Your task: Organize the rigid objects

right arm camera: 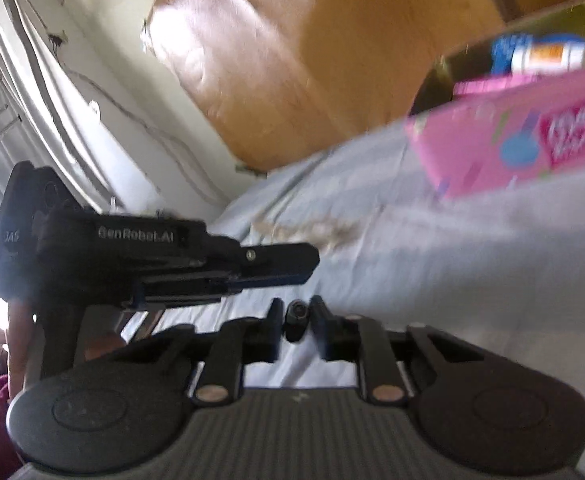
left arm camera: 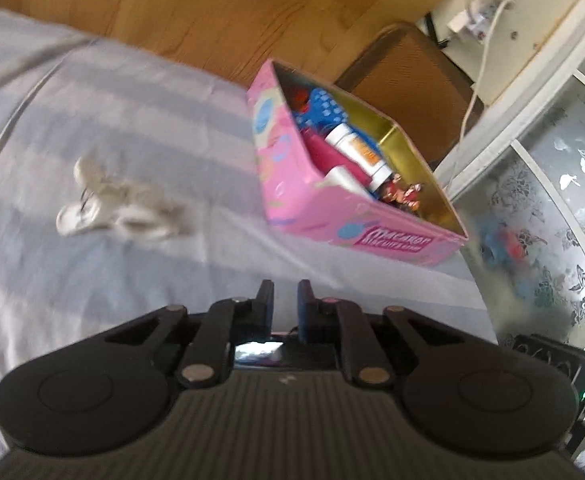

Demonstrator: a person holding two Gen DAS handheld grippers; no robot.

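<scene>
Both grippers over the bed, the pink box ahead of us.

Our left gripper [left arm camera: 285, 294] hangs above the sheet [left arm camera: 92, 272] with its fingers a narrow gap apart and nothing between them. Our right gripper [right arm camera: 297, 312] pinches a small dark object [right arm camera: 297, 320], too blurred to identify. The open box [left arm camera: 312, 204] sits on the sheet near the bed's edge, holding a white tube [left arm camera: 358, 150], a blue item [left arm camera: 324, 110] and other pieces. White clips [left arm camera: 120, 204] lie on the sheet well apart from the box, left of it.
</scene>
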